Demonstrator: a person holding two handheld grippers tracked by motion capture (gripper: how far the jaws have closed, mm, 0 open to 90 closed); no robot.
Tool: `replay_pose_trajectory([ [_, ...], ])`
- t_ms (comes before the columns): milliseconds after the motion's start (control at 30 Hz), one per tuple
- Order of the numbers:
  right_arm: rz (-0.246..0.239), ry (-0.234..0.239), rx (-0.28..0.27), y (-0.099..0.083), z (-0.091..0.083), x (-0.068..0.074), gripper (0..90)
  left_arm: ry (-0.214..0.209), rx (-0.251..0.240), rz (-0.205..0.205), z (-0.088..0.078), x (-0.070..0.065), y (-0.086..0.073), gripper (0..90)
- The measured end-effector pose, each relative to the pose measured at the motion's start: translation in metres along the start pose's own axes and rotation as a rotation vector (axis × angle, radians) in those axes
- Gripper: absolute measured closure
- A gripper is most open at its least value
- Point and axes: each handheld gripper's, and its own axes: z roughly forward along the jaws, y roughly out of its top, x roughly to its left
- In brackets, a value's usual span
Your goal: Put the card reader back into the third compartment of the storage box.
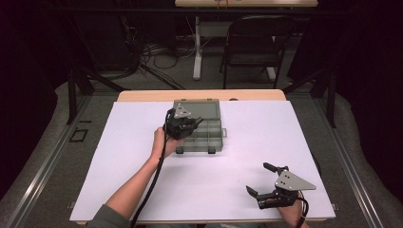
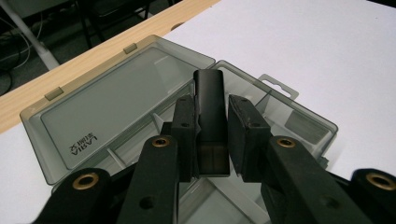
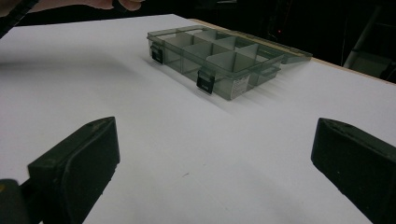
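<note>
the left gripper (image 2: 211,140) hung over the open organizer box (image 1: 202,135), which sat at twelve o'clock on the white table (image 1: 142,190), lid laid flat behind it. its jaws were closed on a small dark block (image 2: 210,107), though one pad may have been barely touching. a loose hold could have dropped the block onto a divider or into the wrong compartment. the right gripper (image 1: 267,179), at five o'clock, sat with its jaws wide apart, holding nothing.
</note>
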Motion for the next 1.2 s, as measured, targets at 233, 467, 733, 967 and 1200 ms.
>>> replay_pose_trajectory([
  [233,0.000,0.000,0.000,0.000,0.000,0.000,0.7,0.016,0.009,-0.016,0.009,0.001,0.002,73.4],
  [467,0.001,-0.001,-0.004,0.000,0.000,0.000,0.7,0.028,0.019,-0.038,0.017,0.000,0.004,73.4],
  [733,0.001,-0.001,0.000,0.000,0.000,0.000,0.8,0.039,0.030,-0.062,0.025,0.001,0.006,73.4],
  [967,-0.001,-0.001,-0.003,0.000,0.000,0.000,0.8,0.051,0.036,-0.085,0.034,0.001,0.008,73.4],
  [1200,0.000,-0.002,-0.007,0.000,0.000,0.000,0.9,0.059,0.049,-0.097,0.042,0.002,0.011,73.3],
])
